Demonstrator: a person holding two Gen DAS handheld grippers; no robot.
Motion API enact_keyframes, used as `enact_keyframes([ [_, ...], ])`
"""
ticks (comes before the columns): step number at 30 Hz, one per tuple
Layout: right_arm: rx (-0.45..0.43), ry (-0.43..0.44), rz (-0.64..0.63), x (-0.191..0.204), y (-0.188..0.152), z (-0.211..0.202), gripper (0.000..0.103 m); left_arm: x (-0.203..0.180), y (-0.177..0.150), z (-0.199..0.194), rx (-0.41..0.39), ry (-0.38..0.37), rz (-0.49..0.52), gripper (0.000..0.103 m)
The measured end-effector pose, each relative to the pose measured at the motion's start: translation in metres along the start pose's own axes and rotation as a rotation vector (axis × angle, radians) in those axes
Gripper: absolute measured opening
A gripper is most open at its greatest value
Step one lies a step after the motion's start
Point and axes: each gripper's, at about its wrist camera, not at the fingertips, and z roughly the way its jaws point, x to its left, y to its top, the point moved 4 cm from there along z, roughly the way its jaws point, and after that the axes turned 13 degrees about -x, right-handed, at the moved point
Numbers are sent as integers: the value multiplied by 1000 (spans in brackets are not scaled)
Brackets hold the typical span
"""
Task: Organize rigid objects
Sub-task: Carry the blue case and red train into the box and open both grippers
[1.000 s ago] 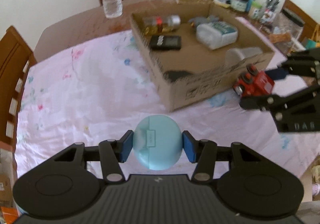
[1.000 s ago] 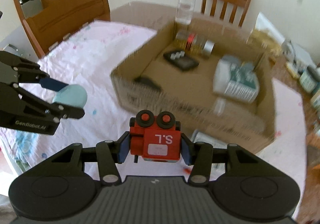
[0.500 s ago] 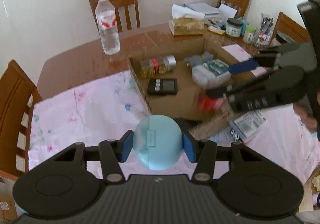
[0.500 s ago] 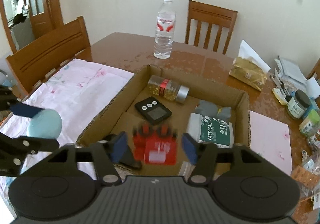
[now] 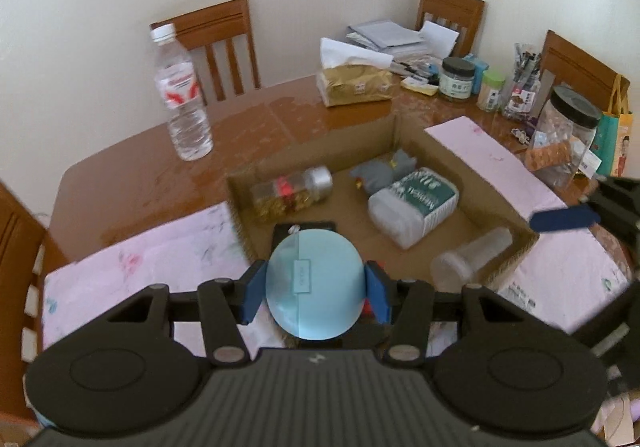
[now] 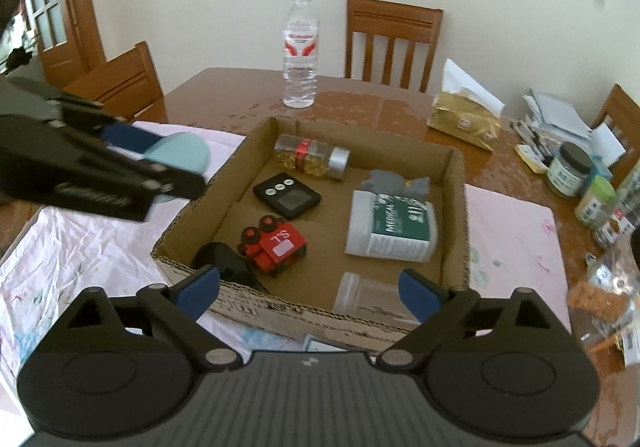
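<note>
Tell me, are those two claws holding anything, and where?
The left gripper pinches a light blue egg-shaped case by its sides. The right gripper is opening, empty.

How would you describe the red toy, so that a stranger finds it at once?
Find the open cardboard box on the wooden table. The red toy lies near its front left corner, beside a black object. It alone is red, with two round knobs and a white label.

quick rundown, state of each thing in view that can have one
left gripper: shut on the light blue case
right gripper: jaws opening, nothing between them
red toy train: lying in the cardboard box
pill bottle: on its side, capped
medical bottle: on its side
water bottle: upright, capped
</note>
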Motion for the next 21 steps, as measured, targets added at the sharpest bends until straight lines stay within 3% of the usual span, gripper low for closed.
enact_keyframes([
  [10,-19,-54,43,-15,-2,-20,101,-4,-9,69,85,36,9,53],
  [11,-21,-60,42,-17,-3,-21,103,-3,-9,69,78,50,4,64],
  [12,-22,-66,43,-19,-3,-22,103,-2,-9,68,75,58,3,86],
  [14,-16,-70,53,-23,-5,-24,103,0,-5,61,47,81,9,102],
  [21,25,-95,77,-37,-20,-24,103,7,0,26,-4,119,1,102],
])
